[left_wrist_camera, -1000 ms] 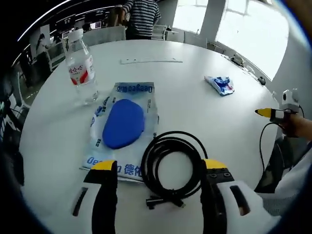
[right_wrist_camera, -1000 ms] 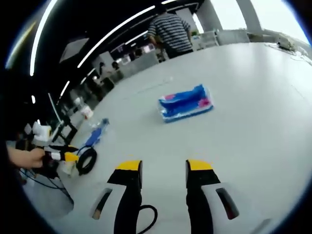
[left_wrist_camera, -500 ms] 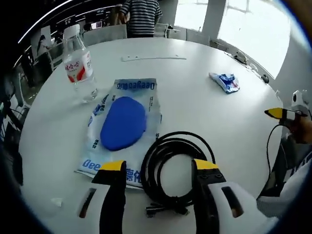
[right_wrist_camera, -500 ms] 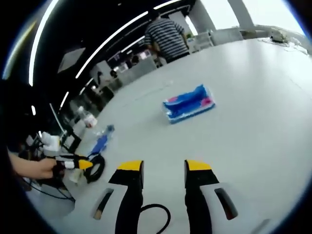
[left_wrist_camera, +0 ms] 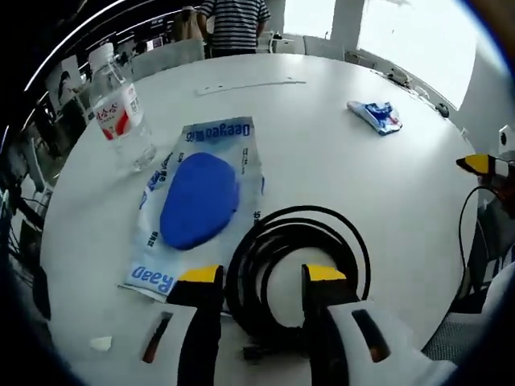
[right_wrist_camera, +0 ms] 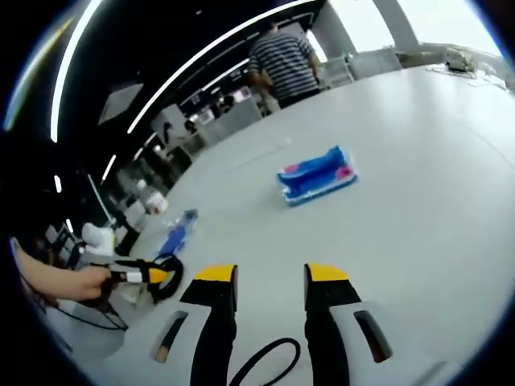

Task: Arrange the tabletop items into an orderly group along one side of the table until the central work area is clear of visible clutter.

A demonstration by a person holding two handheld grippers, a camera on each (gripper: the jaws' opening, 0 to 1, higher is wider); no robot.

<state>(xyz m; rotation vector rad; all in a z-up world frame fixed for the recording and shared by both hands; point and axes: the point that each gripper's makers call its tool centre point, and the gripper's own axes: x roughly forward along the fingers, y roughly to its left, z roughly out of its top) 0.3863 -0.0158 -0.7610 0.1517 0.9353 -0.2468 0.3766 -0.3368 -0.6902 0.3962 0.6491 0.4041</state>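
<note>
Cable coil (left_wrist_camera: 294, 265) sits bottom centre of the left gripper view, on the round white table (left_wrist_camera: 322, 161) — left gripper (left_wrist_camera: 263, 277) straddles its near loop, jaws partly open, not clamped. Blue pouch (left_wrist_camera: 199, 201) lies just left of the coil, water bottle (left_wrist_camera: 117, 108) upper left, blue-white packet (left_wrist_camera: 376, 117) upper right. Right gripper (right_wrist_camera: 264, 275) hovers half open, holding nothing — same packet (right_wrist_camera: 317, 175) mid-frame ahead.

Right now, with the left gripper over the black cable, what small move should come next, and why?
Probably close the left gripper: its open jaws already straddle the near side of the coiled black cable, which lies partly on the blue packet.
</note>
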